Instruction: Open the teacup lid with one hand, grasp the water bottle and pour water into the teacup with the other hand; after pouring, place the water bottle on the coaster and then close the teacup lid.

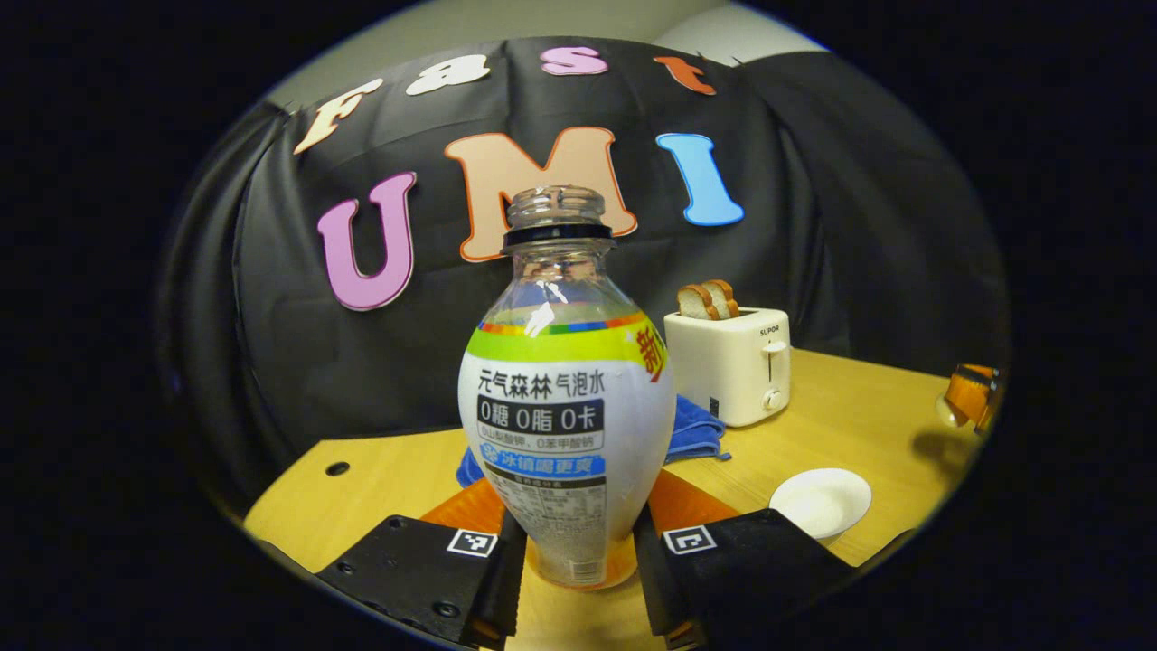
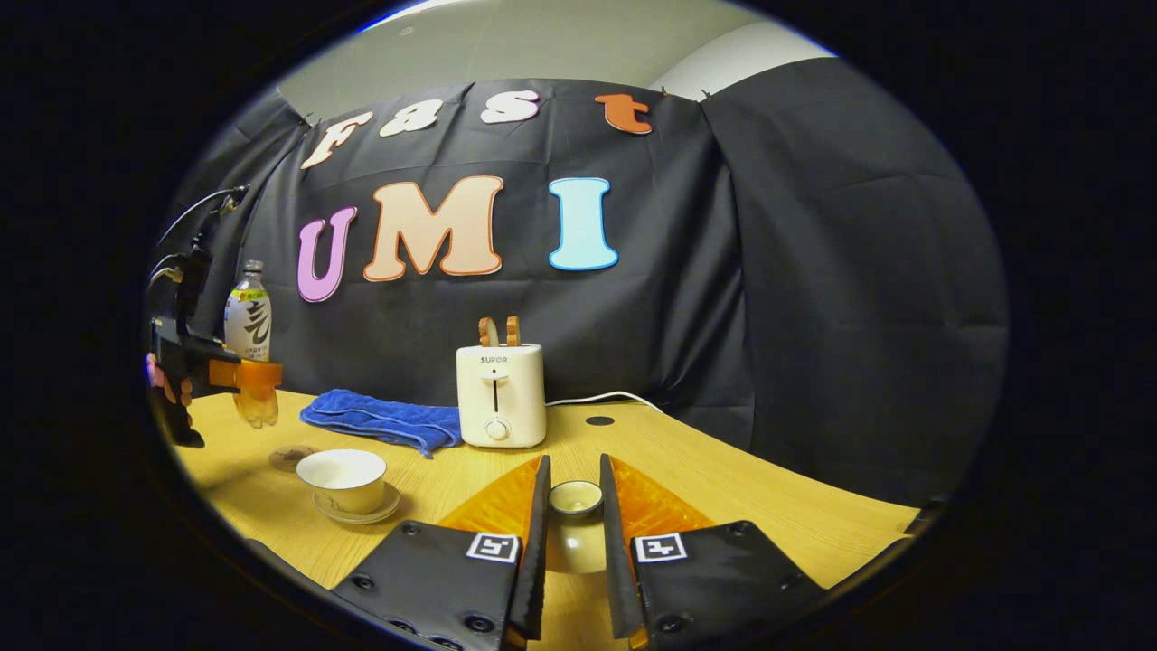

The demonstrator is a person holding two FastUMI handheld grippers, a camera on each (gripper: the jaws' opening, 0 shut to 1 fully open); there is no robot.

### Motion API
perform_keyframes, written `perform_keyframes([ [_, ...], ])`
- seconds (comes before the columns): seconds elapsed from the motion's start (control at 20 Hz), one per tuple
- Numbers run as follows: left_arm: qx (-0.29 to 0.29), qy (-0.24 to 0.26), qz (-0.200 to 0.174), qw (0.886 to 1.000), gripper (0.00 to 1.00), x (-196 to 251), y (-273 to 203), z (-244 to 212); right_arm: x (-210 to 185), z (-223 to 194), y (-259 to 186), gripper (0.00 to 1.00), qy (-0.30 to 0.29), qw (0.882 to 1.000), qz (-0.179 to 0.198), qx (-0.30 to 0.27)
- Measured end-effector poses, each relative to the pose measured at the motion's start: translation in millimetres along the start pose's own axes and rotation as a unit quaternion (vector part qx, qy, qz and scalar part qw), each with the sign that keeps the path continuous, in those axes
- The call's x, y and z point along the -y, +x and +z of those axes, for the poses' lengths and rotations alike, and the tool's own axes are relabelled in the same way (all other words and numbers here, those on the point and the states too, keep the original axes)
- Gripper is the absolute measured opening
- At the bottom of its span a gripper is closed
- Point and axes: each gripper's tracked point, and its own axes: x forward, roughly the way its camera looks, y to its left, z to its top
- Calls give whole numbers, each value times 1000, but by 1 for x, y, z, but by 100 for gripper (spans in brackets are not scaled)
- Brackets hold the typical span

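Clamped between the left gripper's [image 1: 578, 551] fingers, the water bottle [image 1: 568, 425] stands upright and uncapped, held low on its body so it can be tipped, I judge. Past it on the wooden table [image 1: 841, 416] lie a blue towel [image 1: 696, 429], the open teacup [image 1: 821, 500] to its right, and a white toaster [image 1: 730, 364] holding bread slices.

Right gripper [image 2: 575, 533] pinches the teacup lid [image 2: 576, 499] by its knob, keeping it clear of the cup. The teacup sits on its saucer [image 2: 354, 509] to that gripper's left, near a coaster [image 2: 291, 457]; above the coaster, the bottle hangs off the table.
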Motion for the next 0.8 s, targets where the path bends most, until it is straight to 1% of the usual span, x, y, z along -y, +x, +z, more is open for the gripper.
perform_keyframes([
  [0.1,-3,-26,-1,1000,52,0,7,-10,0,0,0,32,0,1000,0,0],
  [0.2,-11,-41,2,999,52,-1,16,-24,0,0,0,33,0,1000,0,0],
  [0.35,-23,-42,6,999,53,-3,23,-36,0,0,0,32,0,1000,0,0],
  [0.45,-23,-47,2,999,53,-1,24,-38,0,0,1,32,0,1000,0,0],
  [0.8,-30,-48,4,998,55,-1,30,-47,1,1,0,33,0,1000,-1,0],
])
